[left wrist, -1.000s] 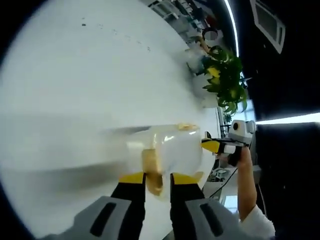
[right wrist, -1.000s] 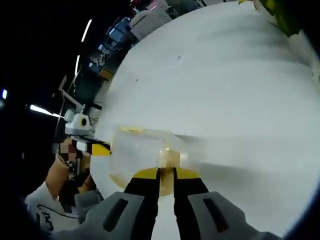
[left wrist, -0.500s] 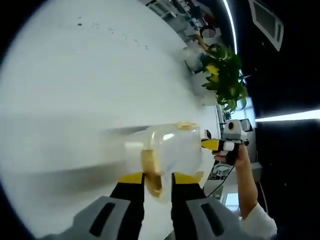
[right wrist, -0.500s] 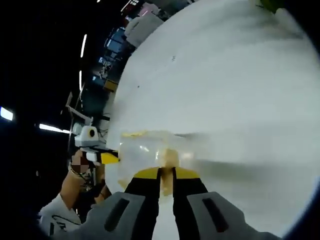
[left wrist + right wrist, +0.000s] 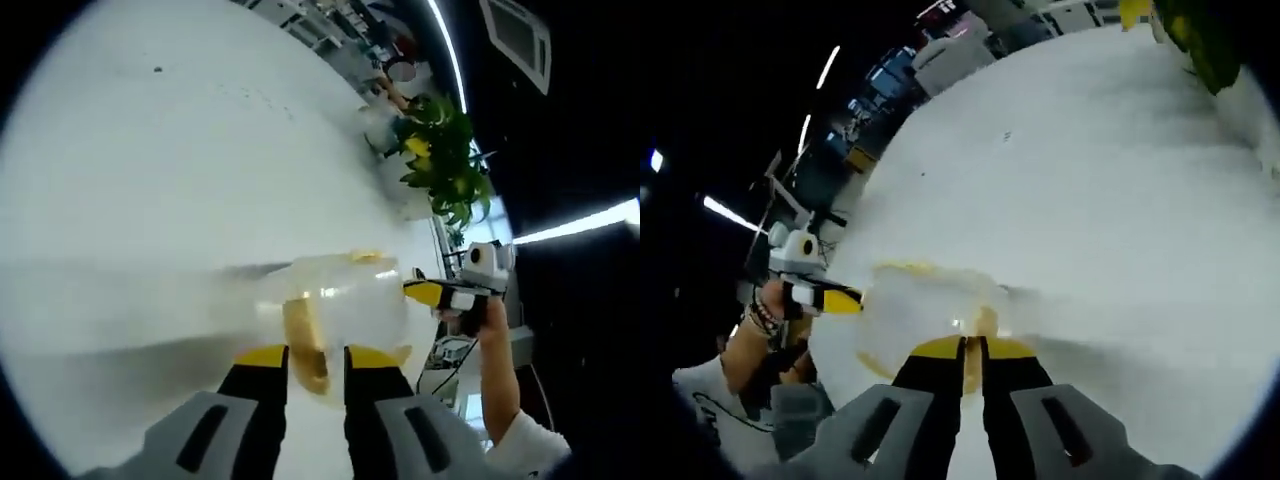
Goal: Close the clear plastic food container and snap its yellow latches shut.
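The left claw (image 5: 316, 352) and right claw (image 5: 973, 346) are each pinching a yellow latch (image 5: 304, 335) at opposite ends of the clear food container (image 5: 340, 300), bracing it on the white tabletop (image 5: 180, 170) for snapping shut.

A white table (image 5: 180, 150) fills the foreground; a green plant (image 5: 445, 165) stands at its edge, ceiling lights (image 5: 575, 222) glowing in the dark room.

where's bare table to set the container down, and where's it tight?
Free: the wide white table beyond the clear container, up to the potted plant at the far edge; in the right gripper view, the stretch to the container's right. Tight: both container ends, with the left gripper and right gripper at the yellow latches.
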{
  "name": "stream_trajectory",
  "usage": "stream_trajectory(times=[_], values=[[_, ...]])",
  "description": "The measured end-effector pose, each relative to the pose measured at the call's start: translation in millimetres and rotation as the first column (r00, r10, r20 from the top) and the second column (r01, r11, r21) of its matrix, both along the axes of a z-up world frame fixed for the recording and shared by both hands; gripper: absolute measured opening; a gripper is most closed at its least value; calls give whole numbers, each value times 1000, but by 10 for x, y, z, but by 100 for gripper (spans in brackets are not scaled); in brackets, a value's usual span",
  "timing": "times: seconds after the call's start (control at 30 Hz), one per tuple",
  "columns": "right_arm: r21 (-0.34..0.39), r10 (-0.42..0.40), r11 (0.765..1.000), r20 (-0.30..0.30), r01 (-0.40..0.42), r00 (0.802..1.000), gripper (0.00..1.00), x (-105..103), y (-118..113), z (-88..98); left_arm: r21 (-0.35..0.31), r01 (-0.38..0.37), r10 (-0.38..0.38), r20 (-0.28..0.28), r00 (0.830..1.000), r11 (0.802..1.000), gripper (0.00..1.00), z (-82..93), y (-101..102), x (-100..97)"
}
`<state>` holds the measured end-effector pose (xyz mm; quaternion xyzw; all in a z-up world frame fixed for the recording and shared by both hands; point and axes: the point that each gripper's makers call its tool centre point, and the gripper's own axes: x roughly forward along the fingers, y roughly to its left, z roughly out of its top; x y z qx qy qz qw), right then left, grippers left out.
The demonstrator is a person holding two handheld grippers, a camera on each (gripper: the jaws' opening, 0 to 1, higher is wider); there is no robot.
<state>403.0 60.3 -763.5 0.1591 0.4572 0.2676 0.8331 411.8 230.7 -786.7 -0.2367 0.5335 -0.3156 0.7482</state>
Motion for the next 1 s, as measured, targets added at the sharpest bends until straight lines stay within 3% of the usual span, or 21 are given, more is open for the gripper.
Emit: stream_trajectory(times=[0.07, 0.13, 0.17, 0.2, 0.27, 0.3, 0.37, 0.43, 0.67, 1.0], values=[[-17, 0, 1000, 90, 1, 996, 0, 69, 31, 156, 41, 3, -7, 111, 994, 999, 13, 133, 80, 77], [-4, 16, 1000, 118, -15, 993, 0, 79, 131, 261, 65, -70, 56, 202, 978, 995, 10, 253, 154, 205], [11, 21, 1000, 117, -22, 993, 0, 97, 201, 294, 46, -78, 63, 269, 961, 996, 5, 360, 111, 250], [27, 28, 999, 122, -32, 992, 0, 100, 278, 315, 30, -67, 55, 297, 953, 997, 0, 422, 73, 243], [51, 47, 997, 130, -54, 990, 0, 152, 431, 341, -25, -14, 22, 333, 943, 1000, 0, 533, -128, 160], [50, 52, 997, 134, -59, 990, 0, 173, 490, 339, -29, 23, -13, 325, 946, 999, 0, 535, -236, 79], [45, 73, 996, 142, -80, 987, 0, 210, 610, 322, -19, 22, -14, 336, 942, 1000, 0, 508, -332, 64], [27, 123, 991, 126, -128, 984, 0, 218, 747, 255, 26, 89, -92, 340, 936, 996, 0, 406, -452, 3], [-27, 196, 981, 77, -194, 978, 0, 219, 961, 29, 13, 124, -122, 298, 947, 992, 0, 211, -692, -151], [-65, 174, 984, 87, -168, 981, 0, 494, 885, 30, -119, 190, -167, 181, 969, 975, 0, 175, -859, -581]])
